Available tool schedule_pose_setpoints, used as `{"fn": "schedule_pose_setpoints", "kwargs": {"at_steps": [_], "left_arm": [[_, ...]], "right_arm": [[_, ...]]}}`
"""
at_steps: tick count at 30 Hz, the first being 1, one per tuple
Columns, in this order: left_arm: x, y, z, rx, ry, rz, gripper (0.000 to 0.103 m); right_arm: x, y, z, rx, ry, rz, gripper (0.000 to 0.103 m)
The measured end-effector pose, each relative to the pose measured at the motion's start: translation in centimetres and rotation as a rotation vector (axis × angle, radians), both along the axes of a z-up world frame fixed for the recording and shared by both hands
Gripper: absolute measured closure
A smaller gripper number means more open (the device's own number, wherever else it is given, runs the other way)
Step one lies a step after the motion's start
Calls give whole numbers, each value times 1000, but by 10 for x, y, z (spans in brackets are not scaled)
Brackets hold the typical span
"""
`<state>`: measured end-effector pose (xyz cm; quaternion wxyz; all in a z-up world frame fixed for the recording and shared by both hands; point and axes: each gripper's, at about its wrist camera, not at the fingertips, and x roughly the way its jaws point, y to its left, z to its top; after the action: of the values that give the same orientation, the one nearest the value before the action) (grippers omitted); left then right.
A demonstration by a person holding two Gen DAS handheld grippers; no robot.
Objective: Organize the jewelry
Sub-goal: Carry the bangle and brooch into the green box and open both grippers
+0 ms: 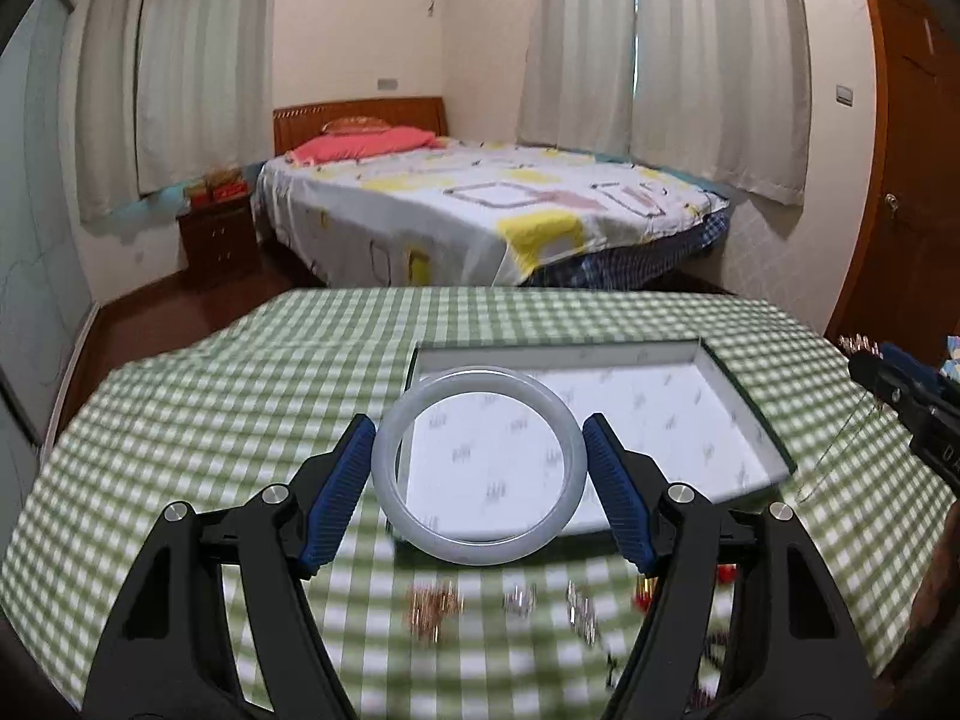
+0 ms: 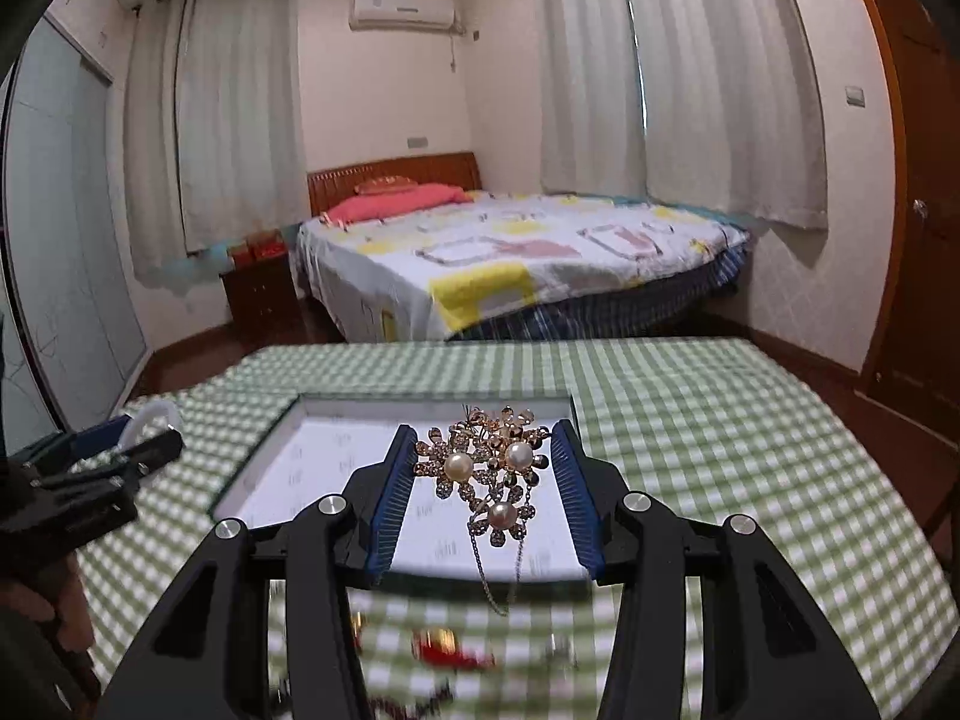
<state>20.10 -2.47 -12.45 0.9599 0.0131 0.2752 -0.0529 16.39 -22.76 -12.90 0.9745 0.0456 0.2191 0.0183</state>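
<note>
Nearest, the left gripper (image 1: 479, 468) is level, its blue pads clamping a pale bangle (image 1: 479, 465) over the open box's (image 1: 744, 414) 7 o'clock corner. Likewise, the right gripper (image 2: 483, 480) pinches a pearl flower brooch (image 2: 489, 468), chain dangling, above the box's near edge.

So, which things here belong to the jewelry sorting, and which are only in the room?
Belong to the job:
- white bangle, held in the left gripper
- pearl brooch, held in the right gripper
- open box
- small jewelry pieces on the checked cloth

Only in the room:
- bed
- nightstand
- curtains
</note>
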Motion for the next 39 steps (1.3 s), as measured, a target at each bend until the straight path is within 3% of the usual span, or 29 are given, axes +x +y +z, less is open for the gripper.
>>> {"fn": "schedule_pose_setpoints", "kwargs": {"at_steps": [6, 13, 20, 24, 32, 39], "left_arm": [[55, -11, 8, -7, -25, -3, 34], [121, -28, -11, 11, -13, 5, 34], [189, -31, -63, 1, 165, 23, 34], [208, -32, -86, 21, 247, 23, 34], [230, -30, -111, 6, 415, 3, 34], [235, -31, -124, -11, 505, -9, 33]], "right_arm": [[47, 1, 14, 1, -48, 11, 57], [110, -4, -5, 20, -8, 17, 57], [172, -10, -54, 21, 148, -3, 57], [192, -10, -74, 15, 235, 1, 57], [213, -6, -93, -28, 378, 10, 57], [223, -6, -104, -38, 453, 2, 55]]}}
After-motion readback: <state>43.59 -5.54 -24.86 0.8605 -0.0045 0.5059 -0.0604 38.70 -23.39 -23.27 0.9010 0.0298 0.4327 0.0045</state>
